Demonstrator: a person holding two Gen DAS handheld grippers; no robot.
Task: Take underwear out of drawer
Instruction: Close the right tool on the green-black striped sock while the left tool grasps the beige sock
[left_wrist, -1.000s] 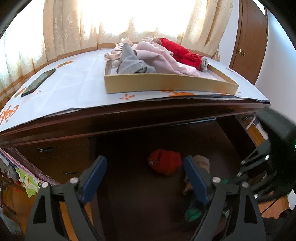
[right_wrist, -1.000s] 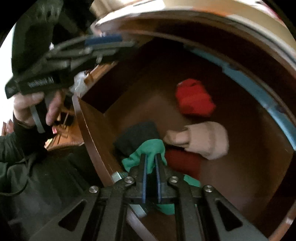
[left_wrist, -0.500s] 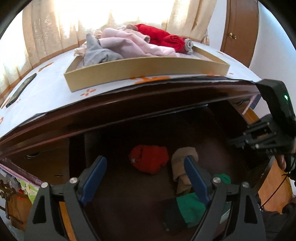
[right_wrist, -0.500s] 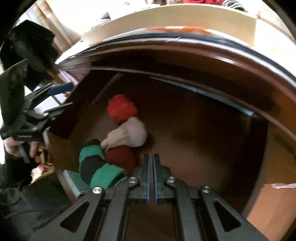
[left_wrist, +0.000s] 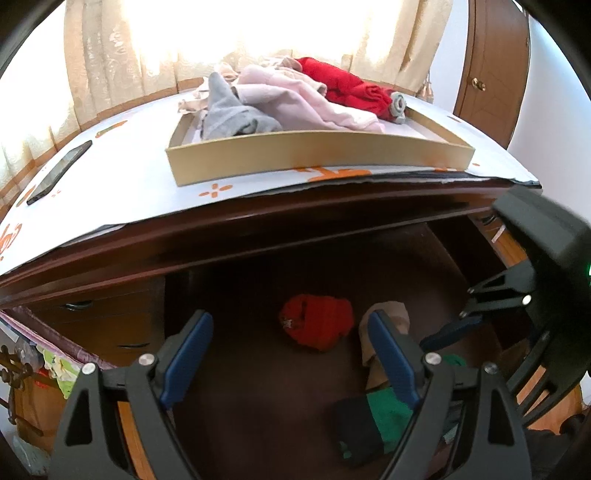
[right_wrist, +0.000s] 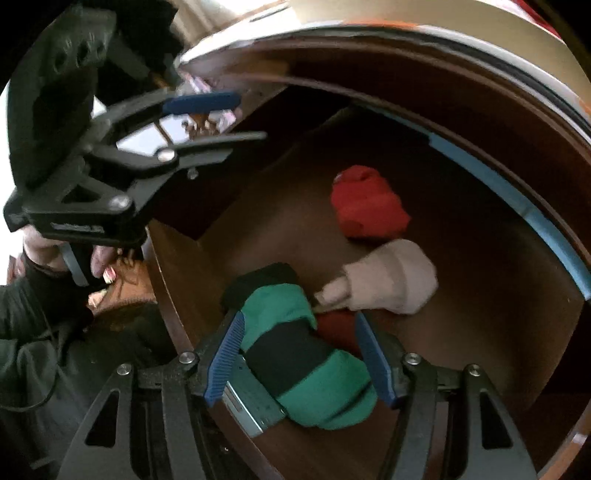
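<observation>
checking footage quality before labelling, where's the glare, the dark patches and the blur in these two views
Left wrist view: the curtained window is blown out white, the open dark wooden drawer below lies in deep shadow, straight edges bow from fisheye. Right wrist view: the black left tongs and upper rim are motion-blurred, while the green-and-black rolled underwear stays fairly sharp.

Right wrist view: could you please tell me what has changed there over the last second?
The right tongs have just been opening from shut and now straddle the green-and-black roll without visibly pressing it. The red roll, beige roll and open left tongs are unchanged.
</observation>
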